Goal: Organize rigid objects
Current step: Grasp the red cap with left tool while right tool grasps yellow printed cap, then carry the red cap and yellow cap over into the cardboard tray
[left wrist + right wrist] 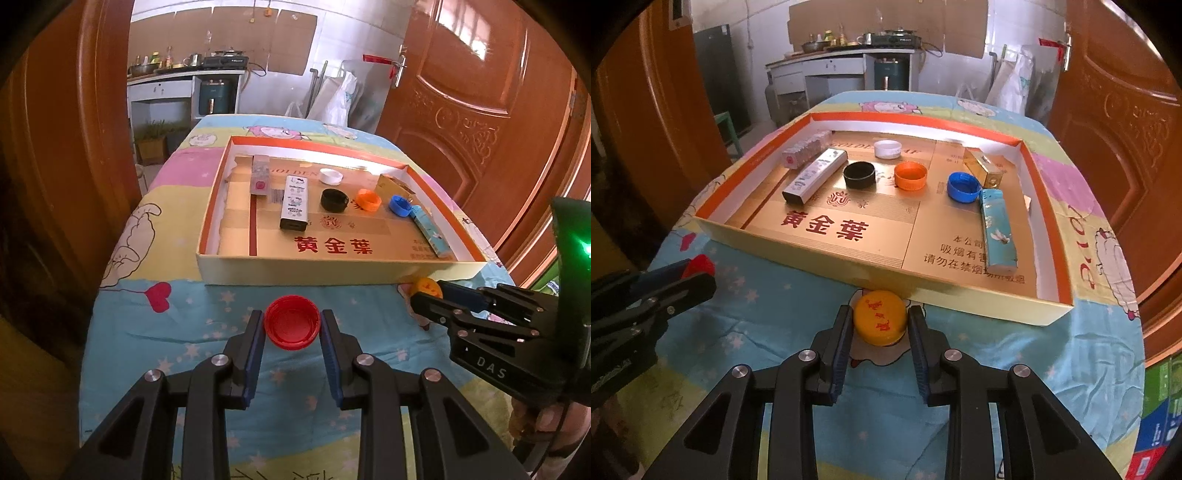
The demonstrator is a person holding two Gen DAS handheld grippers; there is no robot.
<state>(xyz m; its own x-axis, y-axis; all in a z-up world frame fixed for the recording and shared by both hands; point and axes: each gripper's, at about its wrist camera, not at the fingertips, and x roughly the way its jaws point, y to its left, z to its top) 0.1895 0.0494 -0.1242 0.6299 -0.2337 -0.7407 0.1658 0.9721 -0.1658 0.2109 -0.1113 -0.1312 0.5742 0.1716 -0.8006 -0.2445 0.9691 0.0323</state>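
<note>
My left gripper (291, 325) is shut on a red bottle cap (291, 322), open side up, just above the cloth in front of the shallow gold box (295, 267). My right gripper (880, 321) is shut on a yellow cap (880, 321) with red print, close to the box's front wall (849, 267). In the left wrist view the right gripper (424, 295) shows at the right with the yellow cap (428, 286). In the right wrist view the left gripper (698, 273) shows at the left with the red cap (699, 264).
The box holds white (887, 148), black (860, 175), orange (910, 176) and blue (963, 187) caps, a silver case (814, 175), a pink-ended pack (801, 151), a gold box (984, 168) and a teal lighter (997, 230). Wooden doors flank the cloth-covered table (775, 314).
</note>
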